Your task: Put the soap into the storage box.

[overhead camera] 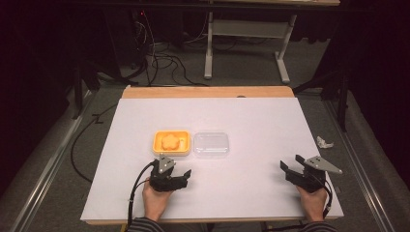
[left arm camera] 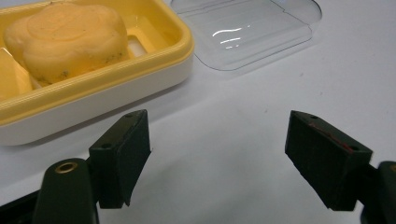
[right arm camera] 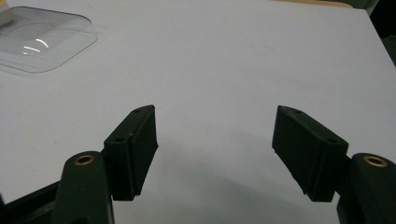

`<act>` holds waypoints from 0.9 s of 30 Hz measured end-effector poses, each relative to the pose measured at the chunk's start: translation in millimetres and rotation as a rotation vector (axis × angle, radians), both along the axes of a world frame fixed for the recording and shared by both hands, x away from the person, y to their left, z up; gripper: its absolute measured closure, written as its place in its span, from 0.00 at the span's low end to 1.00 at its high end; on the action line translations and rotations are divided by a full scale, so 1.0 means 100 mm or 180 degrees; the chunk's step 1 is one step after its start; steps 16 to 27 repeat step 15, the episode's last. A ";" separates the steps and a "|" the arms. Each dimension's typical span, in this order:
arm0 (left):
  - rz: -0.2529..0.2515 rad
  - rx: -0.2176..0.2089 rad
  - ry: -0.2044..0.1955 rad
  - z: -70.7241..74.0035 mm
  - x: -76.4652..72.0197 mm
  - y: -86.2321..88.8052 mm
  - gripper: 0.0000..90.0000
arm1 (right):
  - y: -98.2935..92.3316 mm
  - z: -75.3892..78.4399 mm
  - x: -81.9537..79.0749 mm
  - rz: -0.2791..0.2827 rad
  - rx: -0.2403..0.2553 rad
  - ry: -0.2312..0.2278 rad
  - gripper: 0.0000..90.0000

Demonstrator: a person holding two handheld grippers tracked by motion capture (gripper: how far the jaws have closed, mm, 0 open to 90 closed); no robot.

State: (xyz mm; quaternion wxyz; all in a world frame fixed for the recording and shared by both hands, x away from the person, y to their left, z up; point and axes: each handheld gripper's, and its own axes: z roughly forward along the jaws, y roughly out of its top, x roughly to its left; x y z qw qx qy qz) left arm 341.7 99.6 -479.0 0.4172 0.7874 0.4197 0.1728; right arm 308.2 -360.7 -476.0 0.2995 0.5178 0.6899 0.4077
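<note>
The yellow soap dish (overhead camera: 170,143), holding a flower-shaped soap (overhead camera: 170,140), sits at centre frame with its clear lid (overhead camera: 211,144) touching its right side. The left gripper (overhead camera: 180,174) waits just below the dish, jaws apart and empty; the right gripper (overhead camera: 290,170), lower right, likewise gapes. Likely an approach; next, reach for the lid. White tabletop (overhead camera: 251,116), dark room, floor cables (overhead camera: 164,60).

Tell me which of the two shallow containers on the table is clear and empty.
The clear lid, right of the yellow dish; the dish holds an orange flower-shaped soap.
</note>
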 end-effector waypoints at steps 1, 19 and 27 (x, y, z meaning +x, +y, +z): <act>-0.0002 -0.0004 -0.0001 -0.01 0.00 -0.01 0.25 | 0.00 0.00 0.00 0.0000 0.0000 0.0000 0.35; 0.0005 0.0064 -0.0077 -0.04 0.00 -0.04 0.25 | 0.00 0.00 0.00 0.0000 0.0001 0.0009 0.35; 0.0005 0.0064 -0.0077 -0.04 0.00 -0.04 0.25 | 0.00 0.00 0.00 0.0000 0.0001 0.0009 0.35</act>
